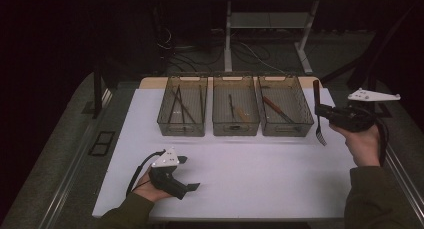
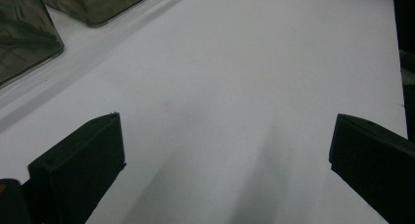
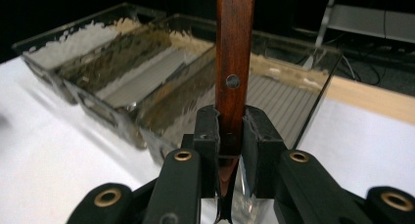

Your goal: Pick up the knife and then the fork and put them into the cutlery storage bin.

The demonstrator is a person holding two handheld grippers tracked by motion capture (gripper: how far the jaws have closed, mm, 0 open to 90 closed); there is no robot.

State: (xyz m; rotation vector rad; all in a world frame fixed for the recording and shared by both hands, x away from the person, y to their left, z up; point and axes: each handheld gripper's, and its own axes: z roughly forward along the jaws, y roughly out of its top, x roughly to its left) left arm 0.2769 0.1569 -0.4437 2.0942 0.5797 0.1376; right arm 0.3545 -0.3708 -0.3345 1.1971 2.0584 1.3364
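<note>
Left hand-held gripper (image 1: pixel 187 173) resting low on the white bench (image 1: pixel 260 174), well in front of the left tray (image 1: pixel 183 112), jaws spread wide apart over bare surface with nothing between them. Three smoky clear trays in a row along the far side of the bench: left tray holding a few long dark sticks, middle tray (image 1: pixel 236 112) just right of it with a thin dark utensil and a pale wooden piece, right tray (image 1: pixel 284 112) next along with a brown-handled utensil lying slantwise. Right hand-held gripper (image 1: pixel 320 110) raised off the bench, just right of the right tray near its far corner, jaws clamped together on the wooden handle of a fork (image 1: pixel 318 114). Fork upright in the grip, brown handle with a rivet pointing up, metal tines hanging down, clear of the bench and outside every tray.
</note>
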